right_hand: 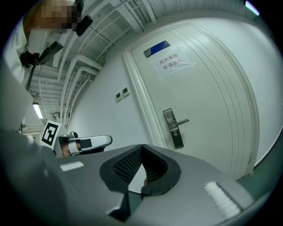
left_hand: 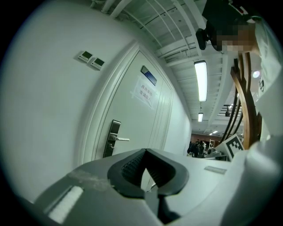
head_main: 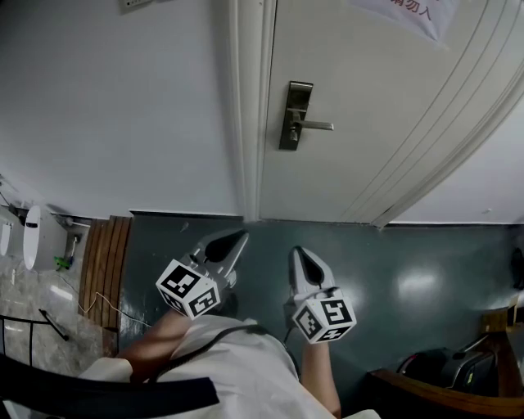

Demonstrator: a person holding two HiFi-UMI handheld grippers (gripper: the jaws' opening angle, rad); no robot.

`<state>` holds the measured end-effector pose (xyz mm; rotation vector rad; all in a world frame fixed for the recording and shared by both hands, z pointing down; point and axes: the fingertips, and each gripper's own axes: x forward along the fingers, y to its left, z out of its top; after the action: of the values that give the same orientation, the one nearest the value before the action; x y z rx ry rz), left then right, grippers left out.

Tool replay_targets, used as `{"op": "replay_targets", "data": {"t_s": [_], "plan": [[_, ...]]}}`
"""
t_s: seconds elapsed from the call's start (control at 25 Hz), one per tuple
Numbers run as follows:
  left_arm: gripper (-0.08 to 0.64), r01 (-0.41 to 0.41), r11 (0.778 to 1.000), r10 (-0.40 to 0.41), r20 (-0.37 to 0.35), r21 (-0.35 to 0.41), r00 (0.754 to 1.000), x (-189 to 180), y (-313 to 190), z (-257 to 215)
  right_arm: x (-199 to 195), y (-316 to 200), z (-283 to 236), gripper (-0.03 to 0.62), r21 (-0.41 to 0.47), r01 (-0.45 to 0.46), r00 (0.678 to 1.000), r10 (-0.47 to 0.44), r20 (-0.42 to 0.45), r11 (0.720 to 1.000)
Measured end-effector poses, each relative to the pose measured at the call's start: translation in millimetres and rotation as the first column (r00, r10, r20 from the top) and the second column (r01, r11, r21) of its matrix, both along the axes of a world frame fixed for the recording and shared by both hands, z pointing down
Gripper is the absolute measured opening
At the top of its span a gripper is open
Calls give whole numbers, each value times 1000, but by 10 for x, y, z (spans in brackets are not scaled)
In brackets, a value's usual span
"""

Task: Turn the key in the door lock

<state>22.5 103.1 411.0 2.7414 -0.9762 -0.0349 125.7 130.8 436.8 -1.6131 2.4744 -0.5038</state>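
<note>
The door lock (head_main: 295, 114), a tall metal plate with a lever handle (head_main: 315, 125) pointing right, sat at the left edge of the shut white door (head_main: 368, 98). Whether a key stood in it was too small to tell. A paper notice (head_main: 409, 12) hung higher up the door, and the plain wall (head_main: 123, 106) ran off to the left. Well short of the door, over the dark floor (head_main: 409, 262), the left claw (head_main: 240, 236) and the right claw (head_main: 298, 251) were held side by side, both pointing at the door. Each was closed with its tips meeting and gripped nothing.
</note>
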Motion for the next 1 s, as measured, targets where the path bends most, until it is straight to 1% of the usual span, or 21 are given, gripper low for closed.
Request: {"op": "replay_targets", "data": {"t_s": [0.16, 0.4, 0.56, 0.8, 1.0], "plan": [[3, -13, 1000, 13, -7, -10, 1000, 6, -295, 27, -22, -282, 4, 3, -11, -6, 1000, 6, -19, 1000], [3, -49, 999, 49, -14, -20, 999, -12, -879, -37, -26, -841, -86, 3, -26, -46, 998, 44, -45, 999], [3, -71, 997, 70, -38, -42, 997, -110, -1338, -47, -122, -1279, -129, 3, -39, -65, 997, 63, -54, 997], [3, -108, 993, 107, -33, -41, 994, -263, -1976, -46, -307, -1871, -158, 3, -54, -80, 994, 76, -81, 995], [3, -145, 988, 143, -39, -48, 989, -332, -2354, -16, -410, -2216, -146, 3, -68, -106, 989, 98, -108, 992]]}}
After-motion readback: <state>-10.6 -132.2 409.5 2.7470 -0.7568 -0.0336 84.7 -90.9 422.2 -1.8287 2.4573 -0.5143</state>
